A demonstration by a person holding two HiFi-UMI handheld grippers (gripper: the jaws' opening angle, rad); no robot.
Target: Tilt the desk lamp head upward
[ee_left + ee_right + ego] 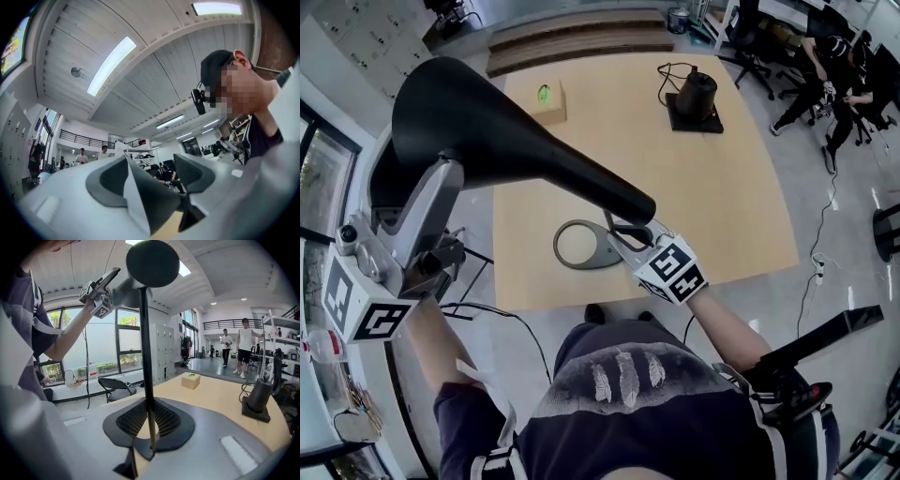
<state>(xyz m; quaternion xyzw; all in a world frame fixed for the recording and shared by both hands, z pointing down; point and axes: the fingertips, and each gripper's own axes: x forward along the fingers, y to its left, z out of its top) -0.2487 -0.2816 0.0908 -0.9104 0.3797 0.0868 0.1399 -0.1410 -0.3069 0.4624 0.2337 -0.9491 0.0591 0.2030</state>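
A black desk lamp stands on the wooden table (722, 206), its ring base (559, 246) near the front edge. Its big black head (469, 112) is raised at the upper left, and a tapering neck runs down to the thin stem. My left gripper (441, 178) reaches up to the head's rear and is shut on it. The head's thin wall (154, 197) fills the gap of the left gripper (150, 176). My right gripper (630, 232) is shut on the stem (145, 357) just above the base. In the right gripper view the round head (152, 262) sits atop the stem.
A small tan box (548, 98) lies at the table's far left. A black device with a cord (694, 98) stands at the far right. People sit on chairs (825, 75) beyond the table. A black chair (115, 385) stands by the windows.
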